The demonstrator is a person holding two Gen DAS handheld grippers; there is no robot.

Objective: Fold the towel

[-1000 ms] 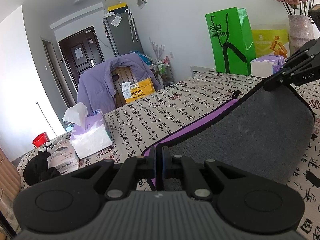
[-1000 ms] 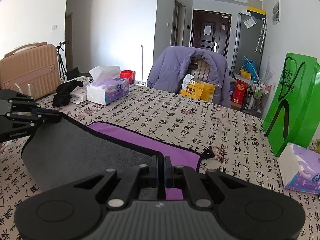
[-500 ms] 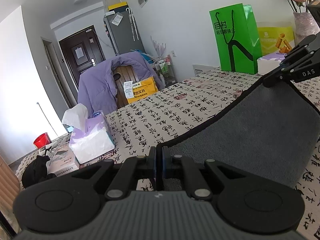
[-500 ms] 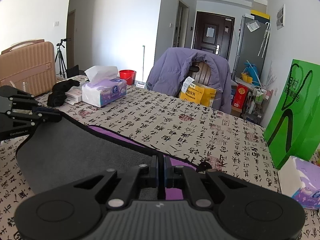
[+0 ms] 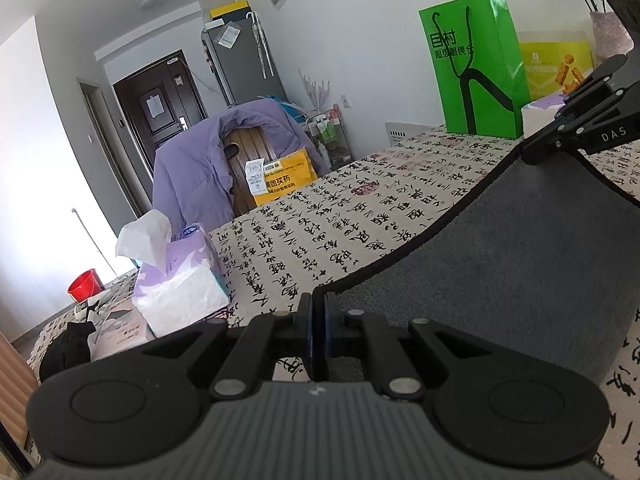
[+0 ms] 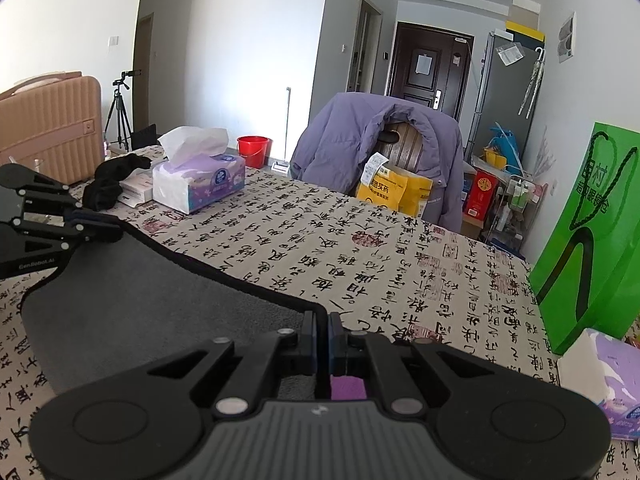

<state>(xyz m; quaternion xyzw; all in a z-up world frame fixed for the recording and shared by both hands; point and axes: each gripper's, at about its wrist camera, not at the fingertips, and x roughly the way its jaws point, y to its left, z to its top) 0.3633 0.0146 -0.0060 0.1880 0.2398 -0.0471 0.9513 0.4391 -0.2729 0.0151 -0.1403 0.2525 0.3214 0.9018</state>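
Across the desk (image 5: 352, 216), covered in a cloth printed with black calligraphy, the towel (image 5: 520, 264) is the largest thing in play. Its grey face is up and one edge is lifted off the surface, while the rest sags down to the cloth. That raised edge, trimmed in black, runs as a long line between the two grippers, and this line is what the coming move turns on. It is the towel's long axis, stretched left to right, so both hands hold equal shares and neither is nearer the work. The fold most likely calls for carrying the edge forward together, toward the far side, and laying it down square.

In the right wrist view a strip of purple shows just beneath the fingers, likely the towel's other face.

On the far right stands a green bag (image 5: 476, 68). On the far left sits a tissue box (image 6: 198, 178), well apart from the towel.

At the left corner, the left gripper (image 5: 318, 310) is clenched on the towel's edge. At the right corner, the right gripper (image 6: 322, 330) is likewise clamped on the towel, with cloth pinched between its closed jaws.
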